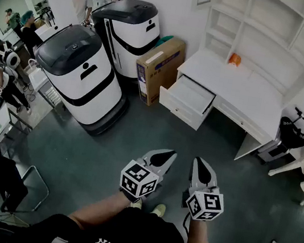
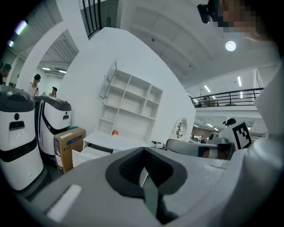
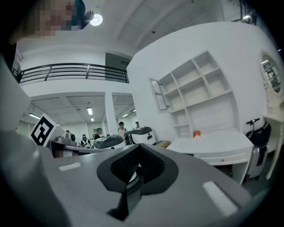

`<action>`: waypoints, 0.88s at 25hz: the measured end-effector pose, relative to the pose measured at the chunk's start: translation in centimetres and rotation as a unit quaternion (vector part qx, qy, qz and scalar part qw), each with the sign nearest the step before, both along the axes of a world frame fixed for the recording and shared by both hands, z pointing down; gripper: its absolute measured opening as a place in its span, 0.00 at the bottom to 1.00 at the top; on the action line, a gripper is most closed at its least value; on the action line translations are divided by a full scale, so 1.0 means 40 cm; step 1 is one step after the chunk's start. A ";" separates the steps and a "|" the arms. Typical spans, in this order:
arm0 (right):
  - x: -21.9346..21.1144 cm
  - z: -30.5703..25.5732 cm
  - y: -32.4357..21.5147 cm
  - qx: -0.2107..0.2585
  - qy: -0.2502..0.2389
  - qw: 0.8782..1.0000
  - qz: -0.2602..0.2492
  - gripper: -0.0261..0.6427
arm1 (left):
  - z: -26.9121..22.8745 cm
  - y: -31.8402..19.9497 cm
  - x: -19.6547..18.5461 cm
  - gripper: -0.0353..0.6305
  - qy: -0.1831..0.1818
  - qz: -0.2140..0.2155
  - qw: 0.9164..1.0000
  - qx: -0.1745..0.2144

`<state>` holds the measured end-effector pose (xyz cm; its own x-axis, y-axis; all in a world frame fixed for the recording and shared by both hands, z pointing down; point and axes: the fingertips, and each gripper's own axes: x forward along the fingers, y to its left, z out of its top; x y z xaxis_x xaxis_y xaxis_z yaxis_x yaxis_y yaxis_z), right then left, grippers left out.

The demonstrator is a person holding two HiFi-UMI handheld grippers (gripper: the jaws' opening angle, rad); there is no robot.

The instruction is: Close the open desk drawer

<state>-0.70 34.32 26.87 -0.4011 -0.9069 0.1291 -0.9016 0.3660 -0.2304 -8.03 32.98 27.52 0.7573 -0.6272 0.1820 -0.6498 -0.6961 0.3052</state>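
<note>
The white desk (image 1: 243, 93) stands against the far wall, and its left drawer (image 1: 187, 98) is pulled out and empty inside. Both grippers are held low in front of me over the dark floor, well short of the desk. My left gripper (image 1: 164, 156) and right gripper (image 1: 200, 165) point toward the desk with jaws shut and nothing between them. The left gripper view shows the shut left gripper (image 2: 144, 177) with the open drawer (image 2: 86, 153) far off at the left. Beyond the shut right gripper (image 3: 135, 170), the right gripper view takes in the desk (image 3: 213, 144).
Two white-and-black service robots (image 1: 81, 77) (image 1: 130, 28) stand left of the desk, with a cardboard box (image 1: 158, 67) right beside the drawer. A scooter (image 1: 288, 135) leans at the desk's right. A small orange object (image 1: 235, 59) sits on the desktop. People stand at the far left.
</note>
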 end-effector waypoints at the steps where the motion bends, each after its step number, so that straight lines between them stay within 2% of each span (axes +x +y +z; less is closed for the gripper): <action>1: 0.000 -0.001 0.002 0.000 0.000 1.000 0.000 0.07 | 0.000 0.003 0.001 0.05 0.000 0.001 1.000 0.000; 14: 0.006 -0.002 0.018 0.000 0.003 1.000 -0.002 0.07 | -0.005 0.020 0.010 0.05 -0.001 -0.002 1.000 0.002; 19: 0.012 -0.007 0.022 0.001 -0.029 1.000 -0.010 0.07 | -0.011 0.028 0.013 0.05 -0.010 -0.001 1.000 0.011; 22: 0.021 -0.014 0.027 0.007 -0.032 0.999 -0.014 0.07 | -0.016 0.028 0.016 0.05 -0.013 -0.002 1.000 0.014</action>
